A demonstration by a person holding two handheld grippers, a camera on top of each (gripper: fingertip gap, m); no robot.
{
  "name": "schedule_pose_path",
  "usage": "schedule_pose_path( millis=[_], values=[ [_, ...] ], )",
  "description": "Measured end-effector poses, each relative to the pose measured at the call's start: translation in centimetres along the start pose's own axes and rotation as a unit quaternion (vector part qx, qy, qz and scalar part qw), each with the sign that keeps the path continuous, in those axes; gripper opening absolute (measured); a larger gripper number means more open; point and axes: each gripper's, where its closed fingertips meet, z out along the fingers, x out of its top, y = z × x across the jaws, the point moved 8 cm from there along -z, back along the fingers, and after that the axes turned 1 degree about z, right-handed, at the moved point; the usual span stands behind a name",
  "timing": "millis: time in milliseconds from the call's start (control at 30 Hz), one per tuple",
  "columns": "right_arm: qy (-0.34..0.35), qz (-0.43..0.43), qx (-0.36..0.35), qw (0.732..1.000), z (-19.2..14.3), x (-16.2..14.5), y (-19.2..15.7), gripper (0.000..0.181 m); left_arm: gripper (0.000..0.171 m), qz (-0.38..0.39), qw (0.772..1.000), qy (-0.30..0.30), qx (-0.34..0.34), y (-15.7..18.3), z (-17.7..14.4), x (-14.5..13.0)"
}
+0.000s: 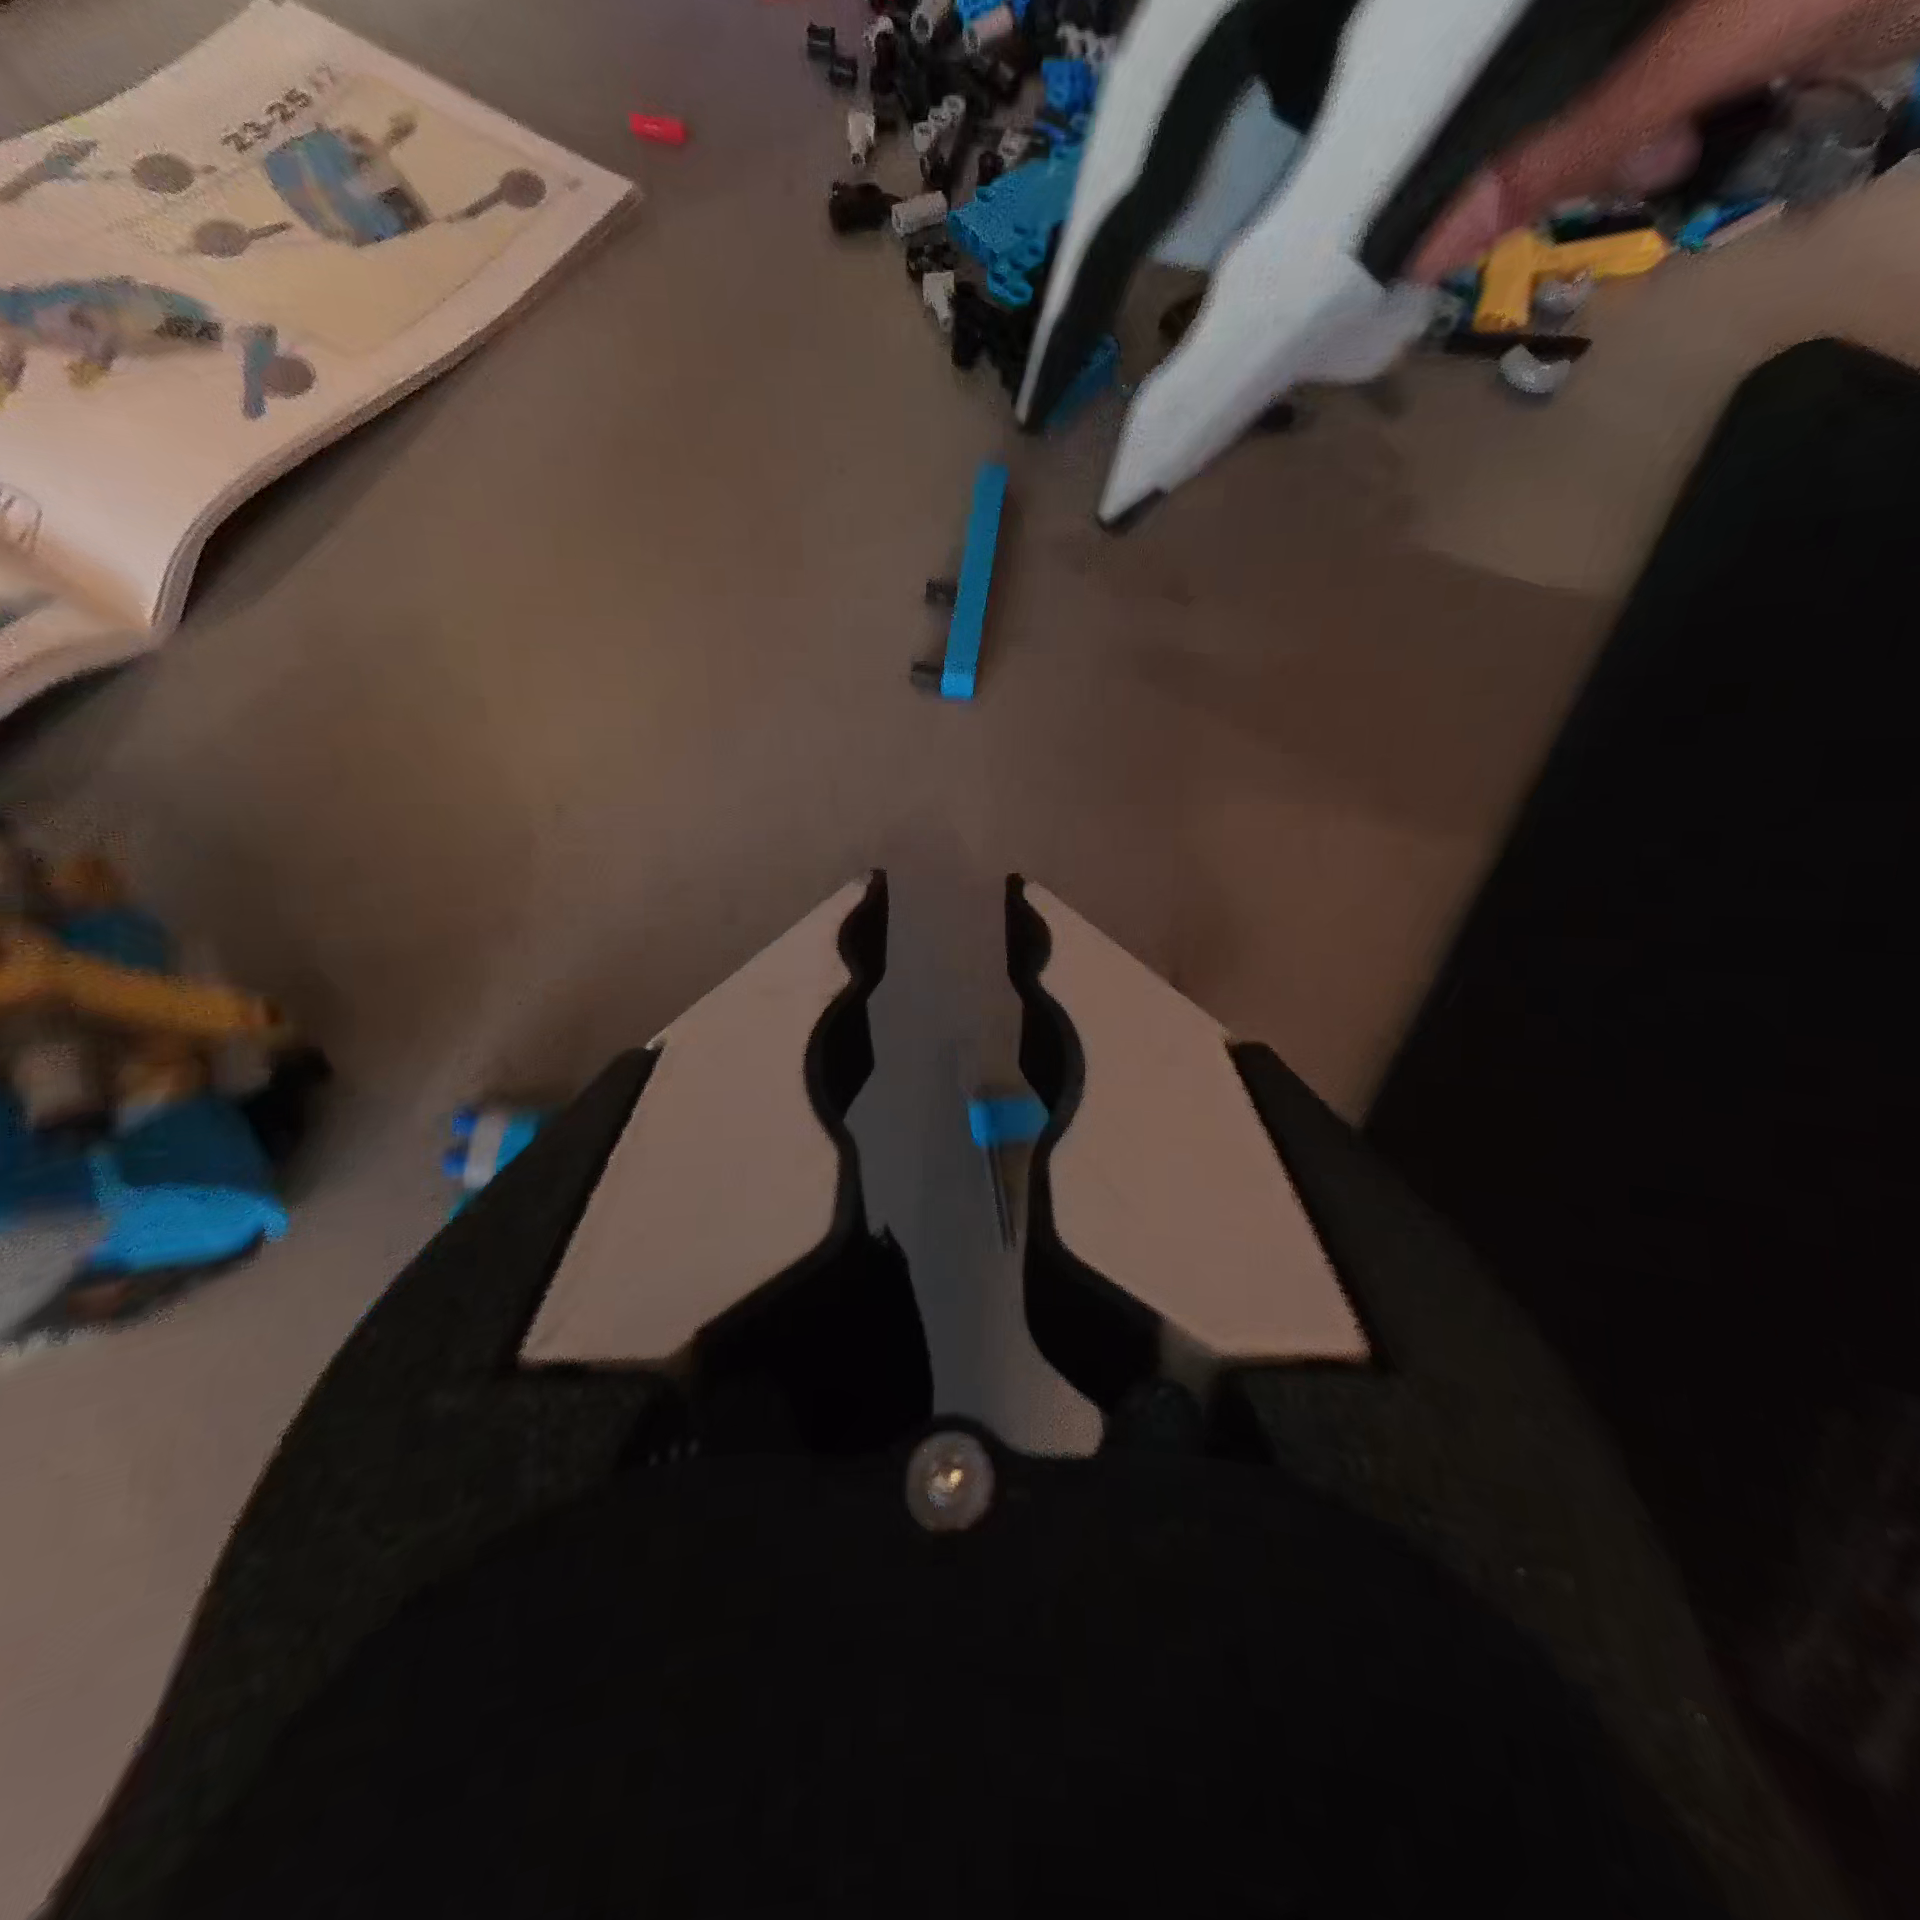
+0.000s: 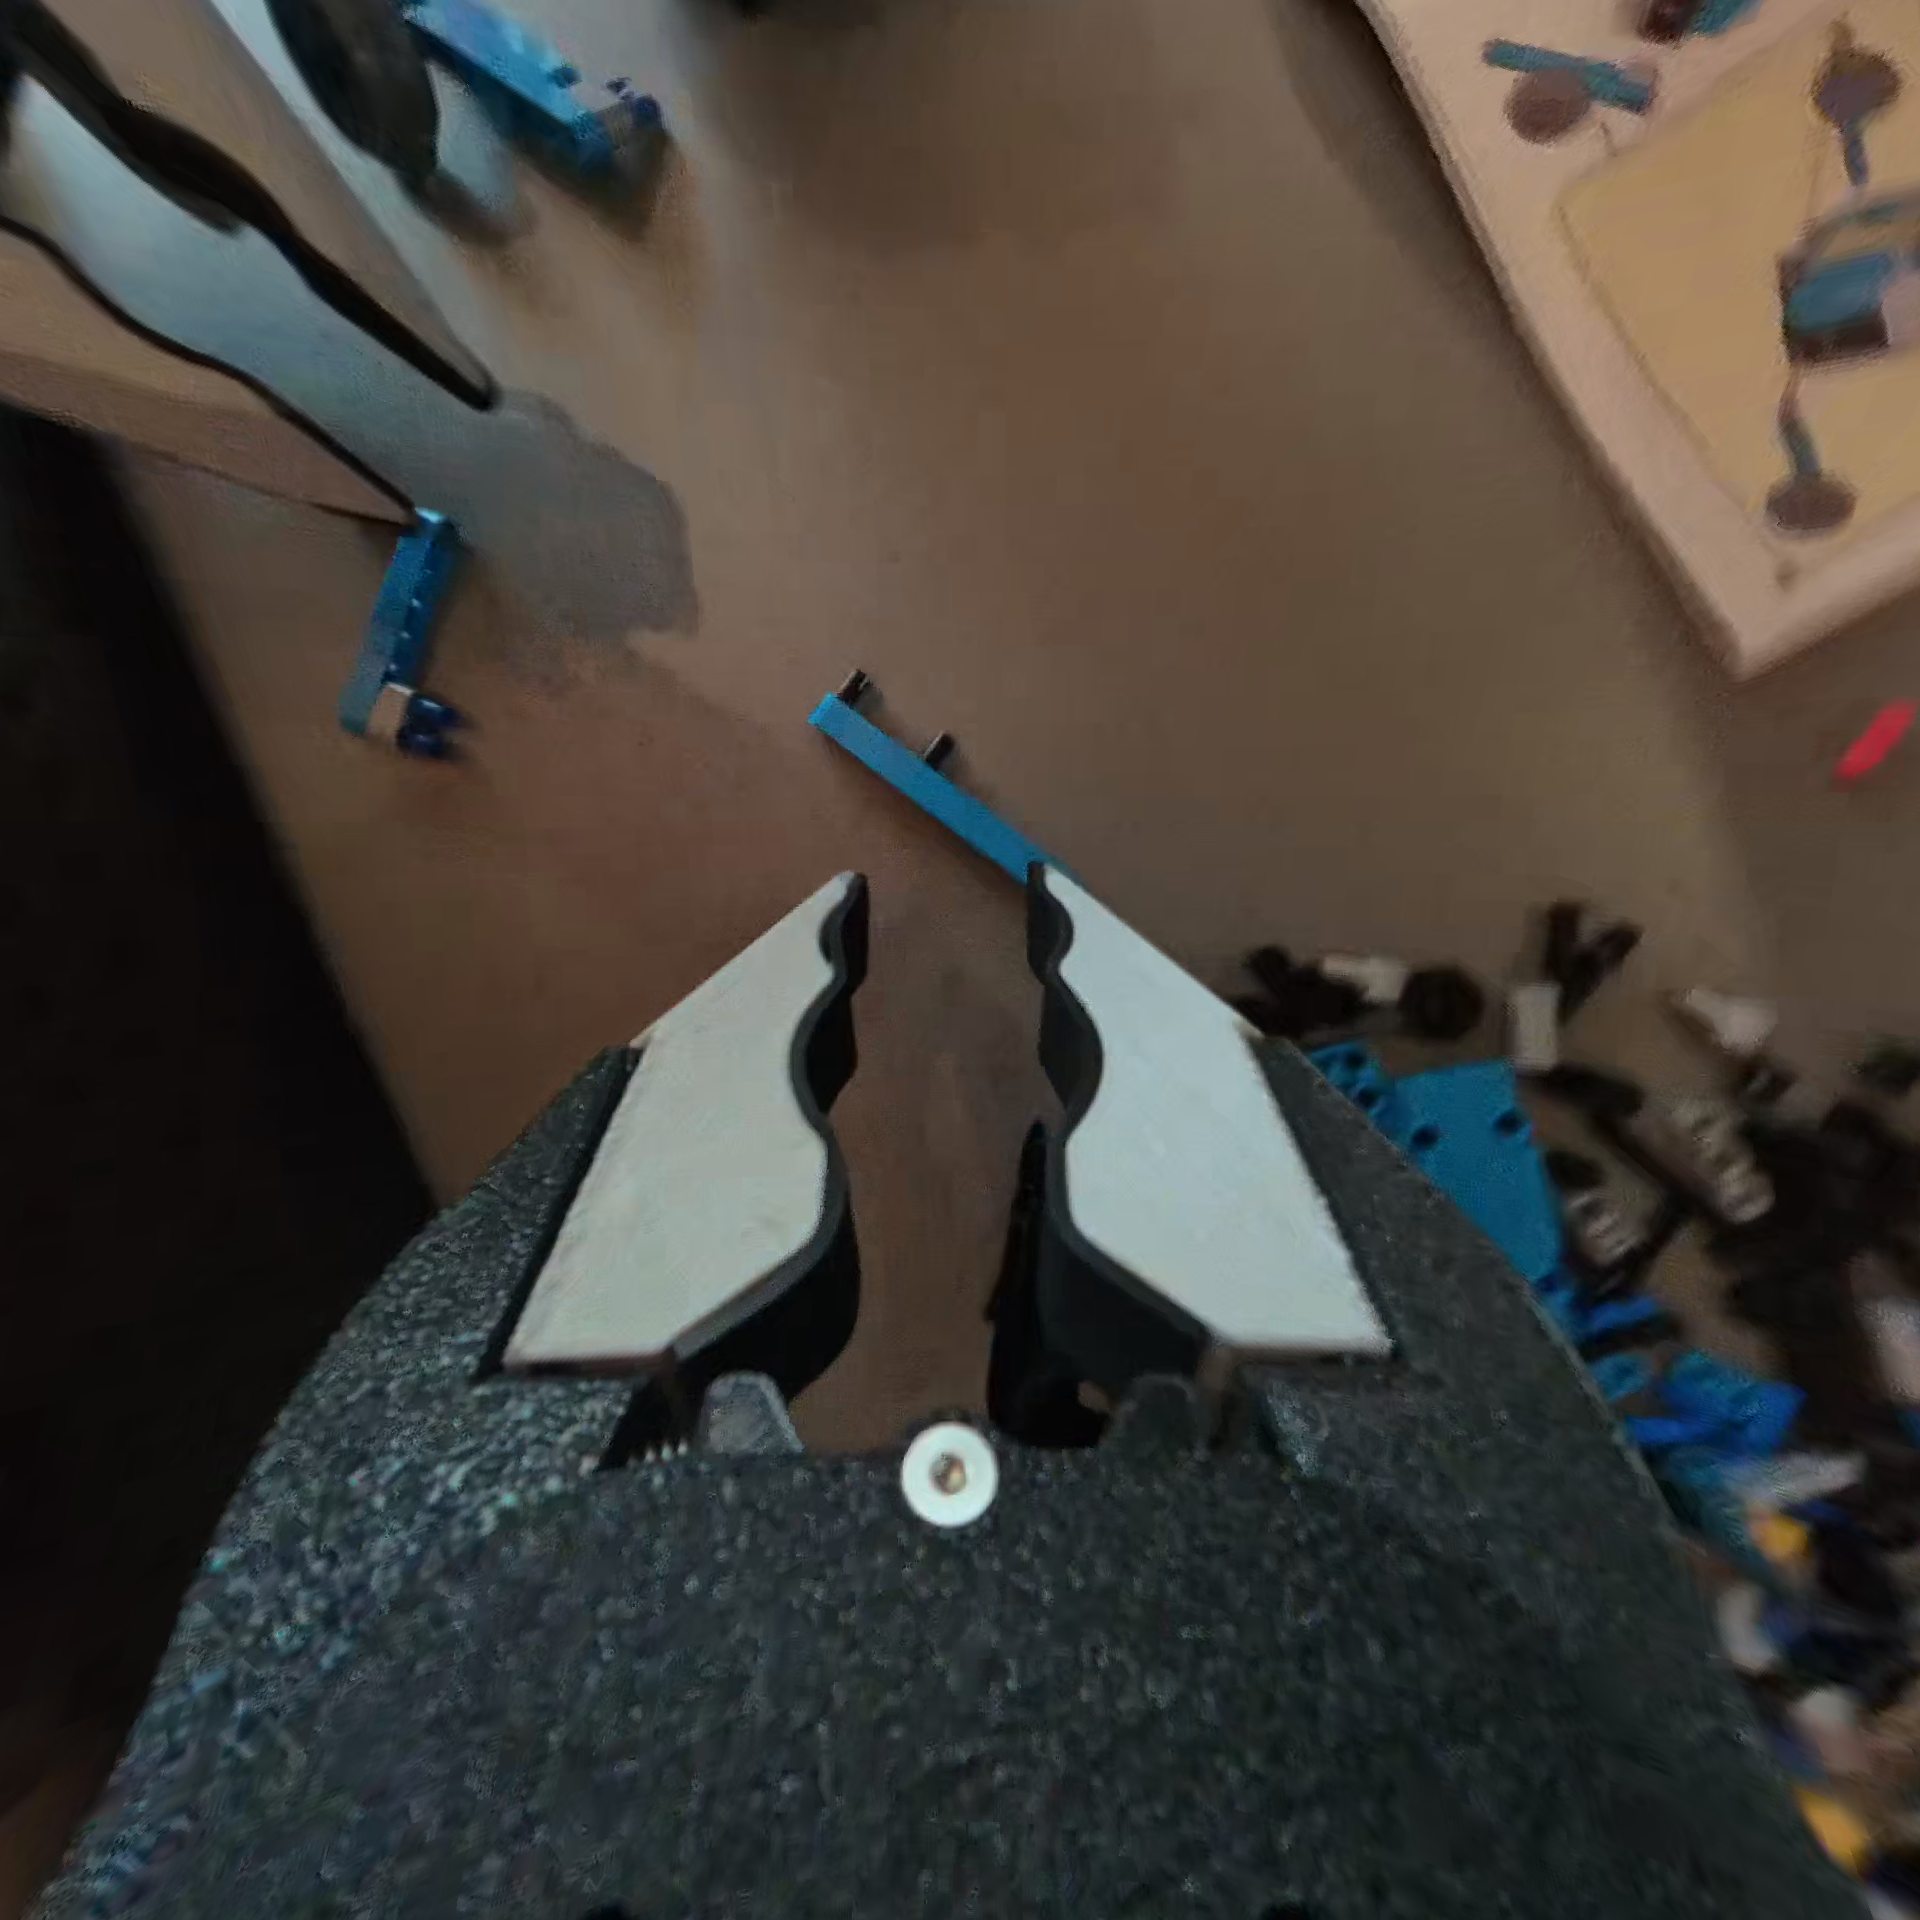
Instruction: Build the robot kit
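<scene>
A long blue beam (image 1: 971, 582) with two black pins lies on the brown table ahead of my left gripper (image 1: 945, 883), which is open and empty. A short blue beam with white and blue pins (image 2: 400, 623) lies under the left gripper's fingers; its ends show in the left wrist view (image 1: 1003, 1117). My right gripper (image 2: 945, 883) is open and empty just short of the long beam (image 2: 914, 784), whose near end is hidden behind the right fingertip. The right gripper also shows in the left wrist view (image 1: 1075, 468), held by a hand (image 1: 1579, 156).
A pile of black, grey and blue parts (image 1: 966, 156) (image 2: 1558, 1164) lies by the right gripper. An open instruction booklet (image 1: 260, 291) (image 2: 1662, 312) and a red piece (image 1: 657, 127) (image 2: 1875, 738) lie beyond. A yellow-blue model (image 1: 125, 1143) sits left. A dark object (image 1: 1714, 831) borders the table. Tip to tip, the grippers are about 11 cm apart.
</scene>
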Motion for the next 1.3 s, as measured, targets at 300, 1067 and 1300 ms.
schedule_pose_path(
  millis=[300,1067,1300],
  values=[
    [0.034,0.043,0.001,0.998,1.9,-1.6,-1.5,0.049,0.044,0.047,0.992,-0.081,-0.082,-0.3,7.4,3.3],
    [0.073,-0.066,0.121,0.988,4.6,0.5,-4.6,0.050,0.021,0.010,0.996,-0.072,0.044,2.1,-2.7,-5.5],
    [0.080,-0.051,0.110,0.989,3.6,-1.0,-4.6,0.047,0.027,0.015,0.995,-0.090,0.028,1.4,-1.3,-4.6]
  ],
)
